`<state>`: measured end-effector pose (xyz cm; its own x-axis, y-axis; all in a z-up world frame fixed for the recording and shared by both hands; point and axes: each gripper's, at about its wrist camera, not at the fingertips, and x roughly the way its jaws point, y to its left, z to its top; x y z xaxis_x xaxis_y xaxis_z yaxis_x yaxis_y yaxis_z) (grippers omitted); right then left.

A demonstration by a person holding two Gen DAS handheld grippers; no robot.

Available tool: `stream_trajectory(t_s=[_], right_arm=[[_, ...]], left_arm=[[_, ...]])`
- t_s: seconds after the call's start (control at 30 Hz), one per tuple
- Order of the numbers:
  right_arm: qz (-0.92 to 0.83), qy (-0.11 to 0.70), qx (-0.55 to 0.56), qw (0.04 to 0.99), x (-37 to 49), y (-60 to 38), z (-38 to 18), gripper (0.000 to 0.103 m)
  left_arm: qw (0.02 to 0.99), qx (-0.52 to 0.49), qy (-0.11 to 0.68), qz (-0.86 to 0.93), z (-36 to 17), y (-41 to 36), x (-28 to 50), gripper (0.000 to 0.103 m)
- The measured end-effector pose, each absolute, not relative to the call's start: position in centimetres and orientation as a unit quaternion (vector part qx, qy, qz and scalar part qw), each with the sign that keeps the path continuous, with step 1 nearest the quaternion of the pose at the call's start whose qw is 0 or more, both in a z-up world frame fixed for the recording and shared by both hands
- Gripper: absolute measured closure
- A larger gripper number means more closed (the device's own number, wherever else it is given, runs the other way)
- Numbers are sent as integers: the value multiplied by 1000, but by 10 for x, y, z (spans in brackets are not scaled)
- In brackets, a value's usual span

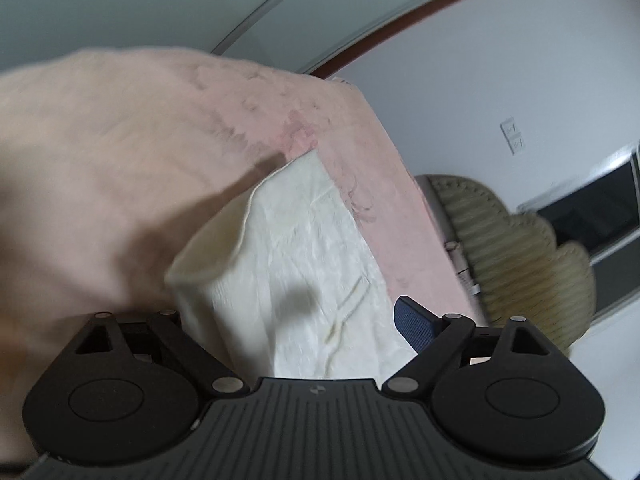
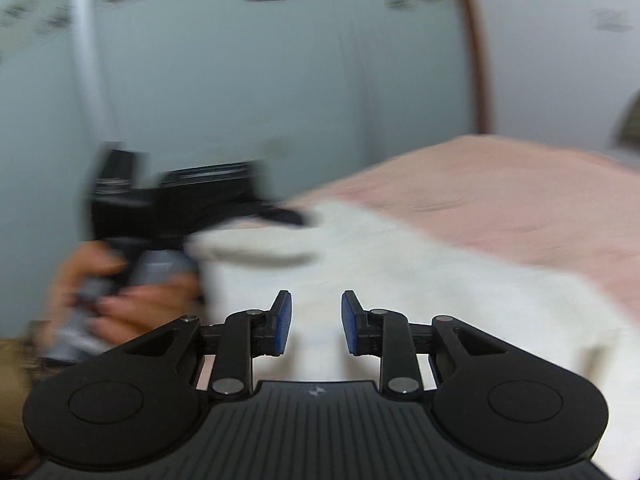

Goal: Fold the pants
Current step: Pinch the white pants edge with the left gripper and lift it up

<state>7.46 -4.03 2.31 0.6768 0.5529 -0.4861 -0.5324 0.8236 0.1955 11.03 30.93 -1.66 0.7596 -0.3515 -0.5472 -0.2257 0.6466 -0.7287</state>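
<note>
One bed (image 1: 100, 152) with a pink cover fills most of both views. One pair of white pants (image 1: 312, 264) lies on it, running from the near edge toward the far side; in the left wrist view a raised, curled edge stands up on the pants' left side, close to the camera.

Left gripper (image 1: 296, 320): jaws spread wide, cloth bulging up between them and hiding the left finger; only the blue right pad (image 1: 414, 328) shows. Nothing pinched, released. In the right wrist view the left gripper (image 2: 288, 216) appears blurred at far left, fingertip touching or just above the pants (image 2: 400, 280); cannot tell which.

Right gripper (image 2: 316, 322): two blue pads parted, nothing between them, released, hovering over the near part of the pants.

Step judged: taking hold of the near edge for a fold. To do it well: get both layers between the pads, close fully, grip both corners level, lift enough that the cloth drapes, carry over without dragging the cover.

Counts: one bed, one pants, one wicker chair (image 1: 520, 248) at right, two grippers, one bare hand (image 2: 132, 304) holding the left handle, one wall socket plate (image 1: 513, 136).
</note>
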Motion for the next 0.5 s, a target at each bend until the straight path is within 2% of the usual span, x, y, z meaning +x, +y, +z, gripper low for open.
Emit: stream_trajectory(t_s=[0.07,0.13,0.17,0.2,0.3,0.33,0.37,0.43,0.5], right_arm=[[244,298,-16,922,89,-45,11,76],[213,360,-54,907,106,-42,-13,74],[220,354,-54,908,104,-44,-20,73],[222,353,-50,908,104,-44,-21,73],[245,346,-3,906,112,-51,-13,72],[245,328,23,912,115,-61,-9,70],[233,316,41,919,114,-68,-5,67],[199,321,29,926,128,-64,-11,41],[226,376,-52,897,144,-45,-32,30]], left_arm=[[847,-400,347,-35,-18,307,117,14],[861,-369,349,-27,-15,301,121,20],[869,-346,354,-18,-13,297,123,30],[876,-323,358,-6,-11,293,124,46],[894,-259,365,27,-6,286,119,72],[897,-253,361,30,-4,286,115,77],[900,-249,356,33,-2,285,113,83],[907,-237,347,39,6,279,107,86],[917,-209,335,50,16,266,102,88]])
